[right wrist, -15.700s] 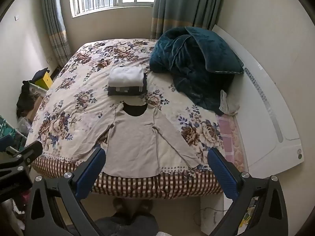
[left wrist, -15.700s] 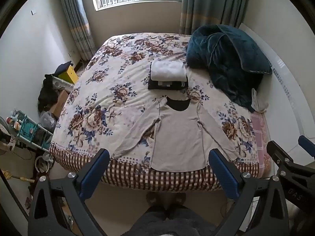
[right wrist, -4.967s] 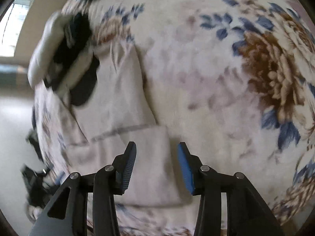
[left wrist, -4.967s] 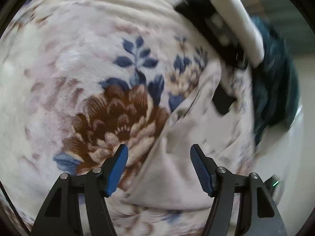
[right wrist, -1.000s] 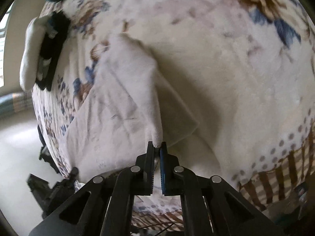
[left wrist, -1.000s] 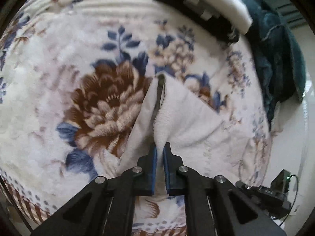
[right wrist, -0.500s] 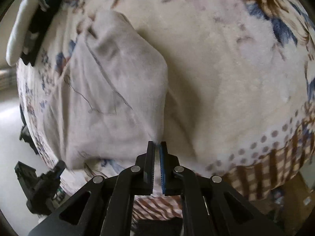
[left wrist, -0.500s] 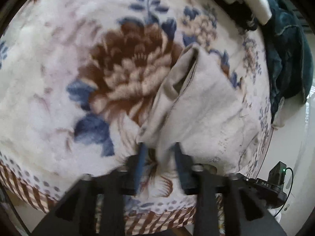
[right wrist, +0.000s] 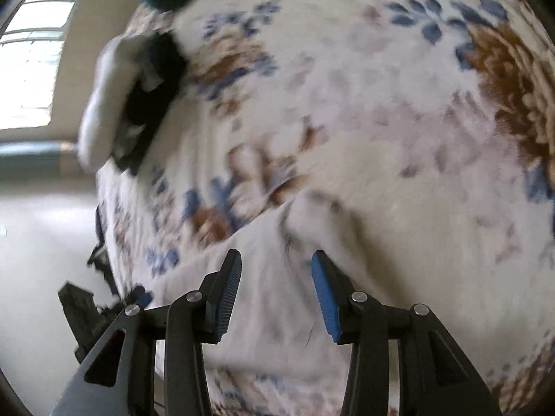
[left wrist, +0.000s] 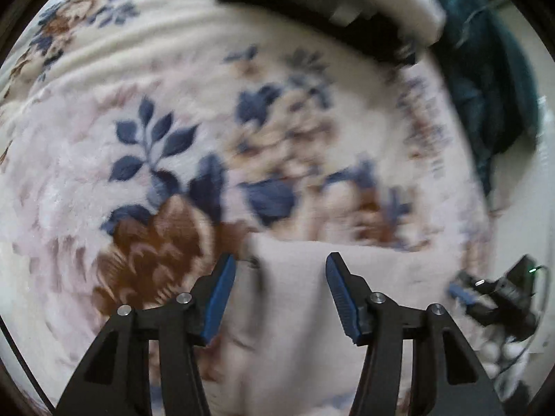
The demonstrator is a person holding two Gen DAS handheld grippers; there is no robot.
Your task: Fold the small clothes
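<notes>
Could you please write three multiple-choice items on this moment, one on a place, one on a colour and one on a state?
1. Where does the beige top lie?
A. on the floral bedspread
B. on the floor
C. on the folded stack

2. What colour are the pads on the left tool's fingers?
A. red
B. blue
C. green

3. How do both tools stand?
A. both shut on cloth
B. one open, one shut
C. both open

Key: 1 A, the top rests flat on the floral bedspread, apart from the folded stack. 2 B, the ribbed pads are blue. 3 C, the left tool and the right tool show wide gaps, gripping nothing.
</notes>
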